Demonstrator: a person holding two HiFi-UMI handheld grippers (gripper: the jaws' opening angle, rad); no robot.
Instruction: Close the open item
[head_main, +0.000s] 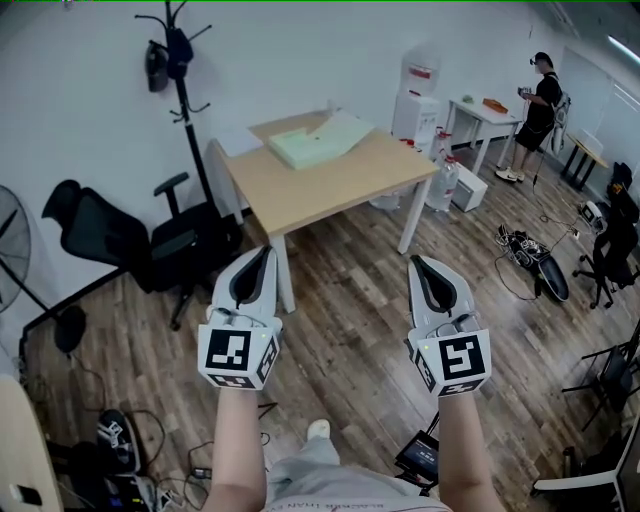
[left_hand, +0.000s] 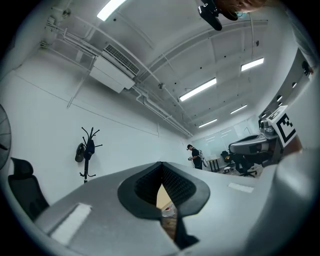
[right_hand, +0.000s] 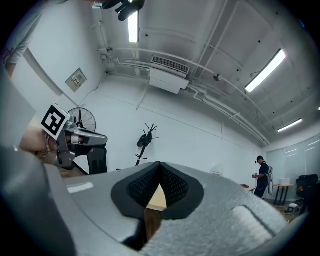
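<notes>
Nearest are the two grippers, held out over the wooden floor. The left gripper and the right gripper each have their jaws brought together at the tips, with nothing between them (only a small window behind the tips shows a bit of the room through it). The task's thing appears to be the pale green box lying on the wooden surface across the room, well apart from both grippers. Its lid looks lifted and folded back toward the far edge. By my reading none of the closing is done: the box stands open and neither gripper is near it, so the approach and the lowering of the lid are all left. What the box holds I cannot tell from here; it looks shallow, and no contents show.
</notes>
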